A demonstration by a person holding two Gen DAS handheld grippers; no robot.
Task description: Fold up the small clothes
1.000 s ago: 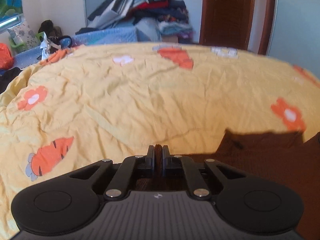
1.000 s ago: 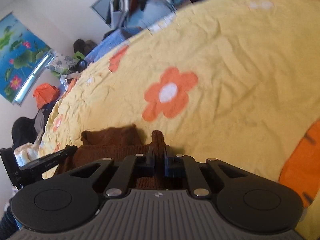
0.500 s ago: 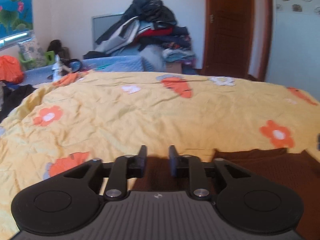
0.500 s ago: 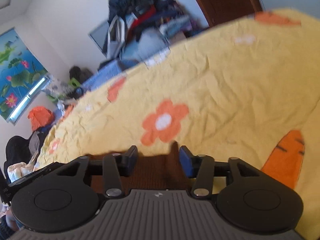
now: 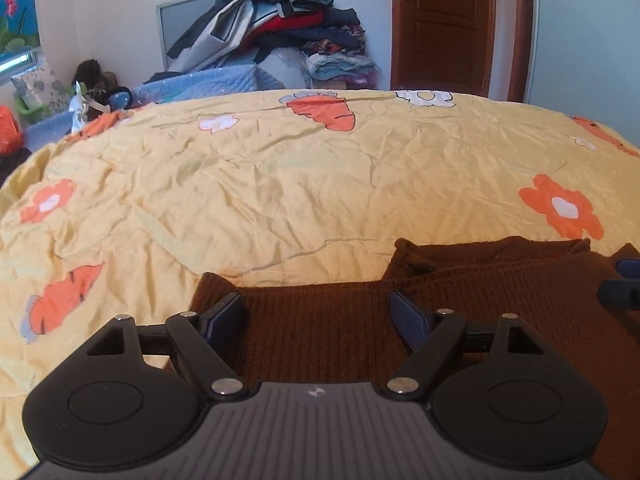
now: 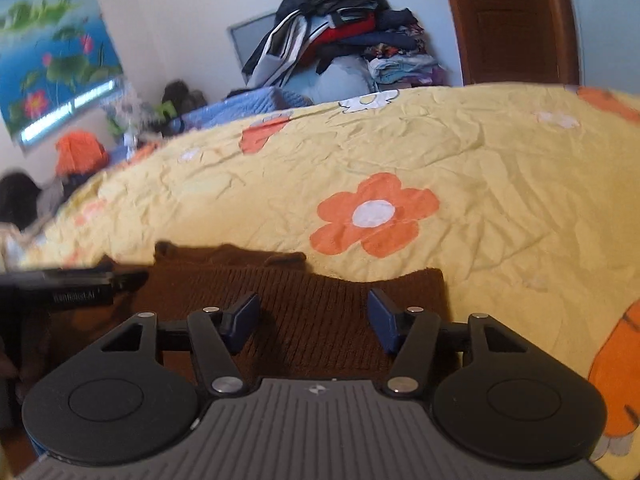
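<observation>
A brown knitted garment lies flat on the yellow bedspread, near the front. My left gripper hovers over its left part, jaws opening wide, the pads clear of the knit. In the right wrist view the same brown garment lies under my right gripper, whose jaws are also opening, with nothing pinched between them. The right gripper's fingertips show at the right edge of the left wrist view. The left gripper's body shows at the left of the right wrist view.
The bedspread carries orange flowers and carrots. A tall heap of clothes stands behind the bed, beside a brown door. Bags and cushions crowd the far left.
Both grippers were shut on folds of the brown garment; both have opened and let it drop flat. Both hands pulled back a little, and the right wrist rolled level.
</observation>
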